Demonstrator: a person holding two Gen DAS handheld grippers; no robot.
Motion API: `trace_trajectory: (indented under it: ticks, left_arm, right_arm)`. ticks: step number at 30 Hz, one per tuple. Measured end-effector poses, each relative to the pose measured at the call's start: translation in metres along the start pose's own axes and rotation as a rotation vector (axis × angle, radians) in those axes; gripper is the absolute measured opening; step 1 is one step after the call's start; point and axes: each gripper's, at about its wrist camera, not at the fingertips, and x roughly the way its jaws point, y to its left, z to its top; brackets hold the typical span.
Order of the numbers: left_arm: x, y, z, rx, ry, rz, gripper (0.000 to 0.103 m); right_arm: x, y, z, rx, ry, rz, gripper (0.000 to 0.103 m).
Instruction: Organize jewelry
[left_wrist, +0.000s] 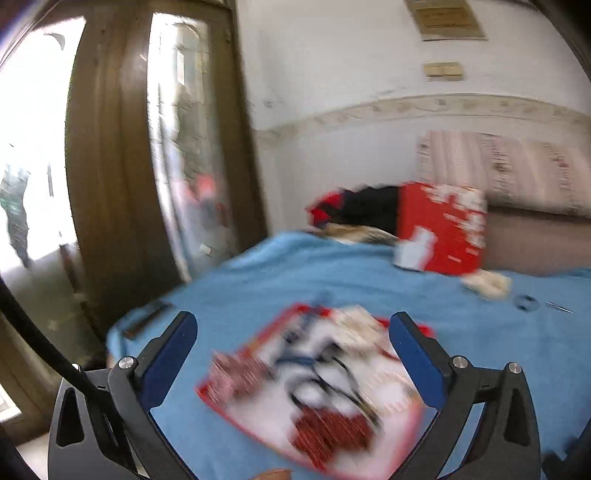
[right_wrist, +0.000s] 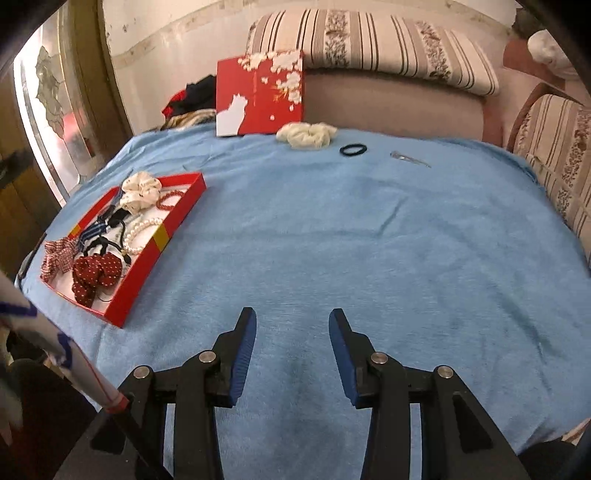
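A shallow red tray (right_wrist: 147, 258) lies at the left of the blue cloth and holds hair ties, scrunchies, a pearl bracelet (right_wrist: 142, 230) and a red bead bracelet (right_wrist: 170, 199). In the blurred left wrist view the tray (left_wrist: 218, 402) lies just past my open, empty left gripper (left_wrist: 291, 325). My right gripper (right_wrist: 291, 321) is open and empty above bare cloth near the front. A cream scrunchie (right_wrist: 306, 134), a black hair tie (right_wrist: 353, 149) and a clear hair clip (right_wrist: 410, 158) lie on the cloth at the far side.
The red box lid (right_wrist: 260, 98) with white flowers stands upright at the back against a striped sofa (right_wrist: 369, 44). Dark clothes (right_wrist: 195, 96) lie at the back left. A wooden glass door (left_wrist: 184, 147) stands left of the table. A striped chair (right_wrist: 557, 155) is at the right.
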Motion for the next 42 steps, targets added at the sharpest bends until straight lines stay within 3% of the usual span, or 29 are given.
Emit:
trace_trajectory:
  ticks: [4, 8, 19, 32, 42]
  left_arm:
    - [-0.023, -0.003, -0.013, -0.026, 0.110, -0.118, 0.103]
    - [-0.034, -0.007, -0.025, -0.050, 0.172, -0.167, 0.103]
    - [-0.045, -0.032, -0.056, 0.052, 0.277, -0.155, 0.103]
    - [-0.032, -0.027, -0.075, 0.033, 0.406, -0.210, 0.103]
    - [-0.020, -0.015, -0.085, 0.020, 0.441, -0.188, 0.103]
  right_arm:
    - [-0.013, 0.000, -0.004, -0.023, -0.033, 0.006, 0.045]
    - [-0.028, 0.006, -0.009, -0.068, -0.099, -0.019, 0.051]
    - [-0.033, 0.007, -0.016, -0.100, -0.100, -0.054, 0.053]
    - [-0.031, 0.023, -0.028, -0.175, -0.060, -0.102, 0.059]
    - [-0.021, 0.042, -0.034, -0.244, -0.023, -0.106, 0.060]
